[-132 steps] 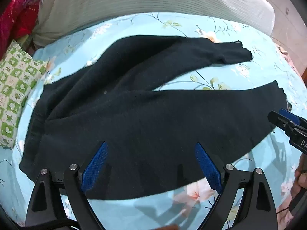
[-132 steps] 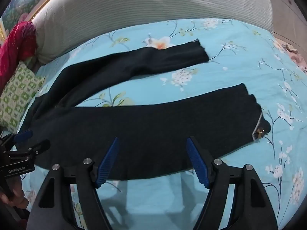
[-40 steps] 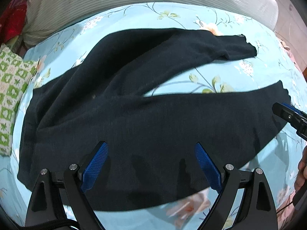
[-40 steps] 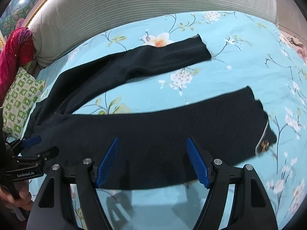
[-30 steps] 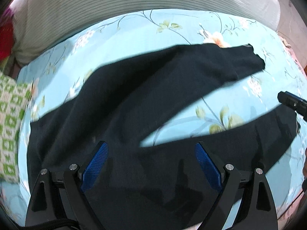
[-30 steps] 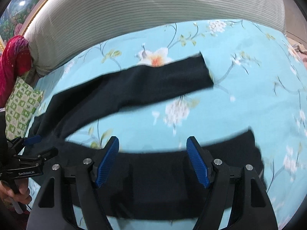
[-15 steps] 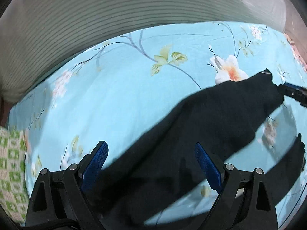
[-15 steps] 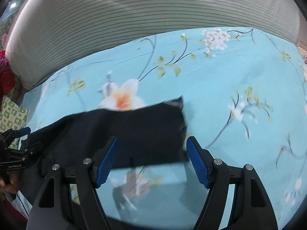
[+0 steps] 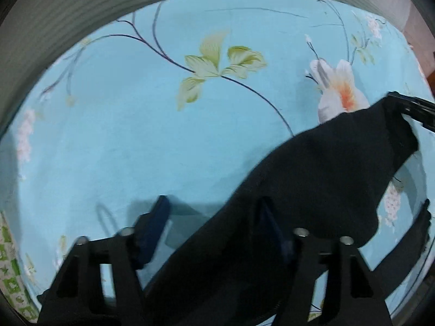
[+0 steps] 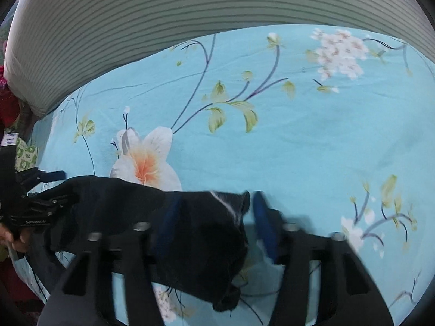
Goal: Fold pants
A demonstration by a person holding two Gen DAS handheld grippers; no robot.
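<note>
Black pants (image 9: 326, 168) lie on a light blue floral bedsheet (image 9: 136, 135). In the left wrist view, only the far leg shows, running from bottom centre to the right. My left gripper (image 9: 212, 212) hangs low over that leg's upper edge with its jaws closing. The cloth lies under the right pad, and the left pad stands clear over bare sheet. In the right wrist view, the leg's hem (image 10: 214, 217) sits between the closing jaws of my right gripper (image 10: 214, 203). A thin gap shows at the right pad. The left gripper (image 10: 40, 190) appears at the left edge there.
A grey striped bolster (image 10: 190, 13) runs along the far side of the bed. A green patterned pillow (image 9: 8, 271) lies at the left edge, with red cloth (image 10: 8, 108) beyond it. A hand (image 10: 11, 237) holds the left gripper.
Both grippers have travelled from the near leg across the bed to the far leg and come down close to it. Both pairs of jaws have narrowed.
</note>
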